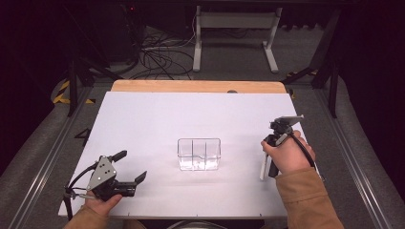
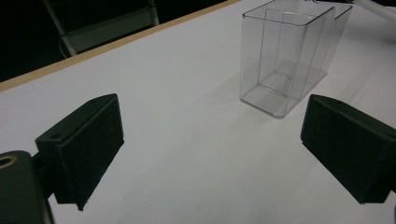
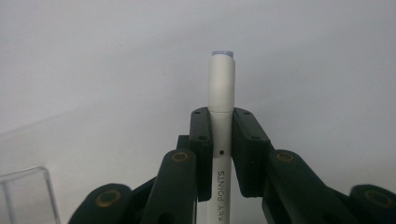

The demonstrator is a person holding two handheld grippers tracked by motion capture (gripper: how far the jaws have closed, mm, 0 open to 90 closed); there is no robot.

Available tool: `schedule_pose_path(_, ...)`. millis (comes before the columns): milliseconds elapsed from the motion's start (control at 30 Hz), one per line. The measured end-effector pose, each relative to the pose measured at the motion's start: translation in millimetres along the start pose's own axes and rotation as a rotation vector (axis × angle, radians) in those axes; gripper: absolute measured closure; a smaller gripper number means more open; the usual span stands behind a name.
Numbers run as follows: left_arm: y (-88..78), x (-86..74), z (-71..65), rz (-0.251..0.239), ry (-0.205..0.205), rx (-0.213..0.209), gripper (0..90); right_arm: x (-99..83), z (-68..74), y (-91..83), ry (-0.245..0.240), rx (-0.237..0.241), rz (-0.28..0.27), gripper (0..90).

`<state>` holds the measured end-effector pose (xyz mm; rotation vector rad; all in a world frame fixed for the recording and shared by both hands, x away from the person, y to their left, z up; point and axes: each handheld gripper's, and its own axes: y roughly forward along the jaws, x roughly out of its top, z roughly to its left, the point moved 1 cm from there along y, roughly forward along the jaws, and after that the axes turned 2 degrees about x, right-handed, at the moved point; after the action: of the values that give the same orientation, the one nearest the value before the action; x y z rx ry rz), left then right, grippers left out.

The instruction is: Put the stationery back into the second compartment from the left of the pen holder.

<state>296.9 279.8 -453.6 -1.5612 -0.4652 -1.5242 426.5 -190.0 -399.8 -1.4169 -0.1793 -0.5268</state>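
Free room and obstacles. The white surface (image 1: 157, 114) lies bare on every side of the clear divided box (image 1: 199, 154), the single standing obstacle, at centre. The left gripper (image 1: 130, 167) rests at the near left corner, its fingers (image 2: 86, 142) spread wide and aimed at the box across open surface. The right gripper (image 1: 265, 160), right of the box and apart from it, carries a white pen (image 3: 221, 116) pointing down, its tip (image 1: 261, 177) near the surface.
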Motion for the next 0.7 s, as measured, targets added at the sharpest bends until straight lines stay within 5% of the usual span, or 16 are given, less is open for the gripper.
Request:
schedule_pose_path(433,0.0,0.0,-0.1,-0.001,-0.002,0.003,6.8,-4.1,-8.5,-34.2,-0.232,0.216,-0.275,79.9)
schedule_pose_path(533,0.0,0.0,0.1,-0.003,-0.003,0.005,6.8,-4.7,-9.4,-38.4,-0.263,0.241,-0.301,80.0)
schedule_pose_path(633,0.0,0.0,0.0,-0.002,-0.003,0.006,6.8,-5.6,-10.9,-44.4,-0.333,0.308,-0.362,80.0)
schedule_pose_path(667,0.0,0.0,-0.1,-0.002,-0.002,0.005,6.8,-6.7,-11.5,-48.4,-0.368,0.364,-0.407,80.0)
schedule_pose_path(700,0.0,0.0,0.0,-0.003,-0.002,0.006,6.8,-6.7,-11.5,-48.4,-0.368,0.364,-0.407,80.0)
